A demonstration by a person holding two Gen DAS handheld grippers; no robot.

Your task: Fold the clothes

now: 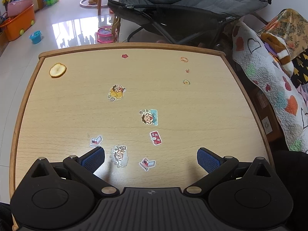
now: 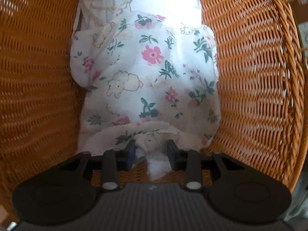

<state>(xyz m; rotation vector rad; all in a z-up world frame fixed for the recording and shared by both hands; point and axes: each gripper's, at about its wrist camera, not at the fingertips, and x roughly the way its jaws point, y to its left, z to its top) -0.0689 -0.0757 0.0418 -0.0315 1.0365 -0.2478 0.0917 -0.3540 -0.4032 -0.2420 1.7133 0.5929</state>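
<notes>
In the right wrist view a white garment (image 2: 148,71) printed with pink flowers, green leaves and pale bears lies crumpled in a wicker basket (image 2: 250,77). My right gripper (image 2: 151,150) reaches into the basket, and its two blue pads are closed on a bunched fold at the garment's near edge. White ties (image 2: 107,2) lie at the garment's far end. In the left wrist view my left gripper (image 1: 151,158) is open and empty, hovering low over the near part of a wooden table (image 1: 77,105). No clothing shows on the table.
The table bears several cartoon stickers (image 1: 149,116) and a round yellowish slice (image 1: 57,70) at its far left corner. A dark folding chair (image 1: 182,13) stands behind the table. A quilted cloth (image 1: 269,88) hangs at the right. Toys lie on the floor at the left.
</notes>
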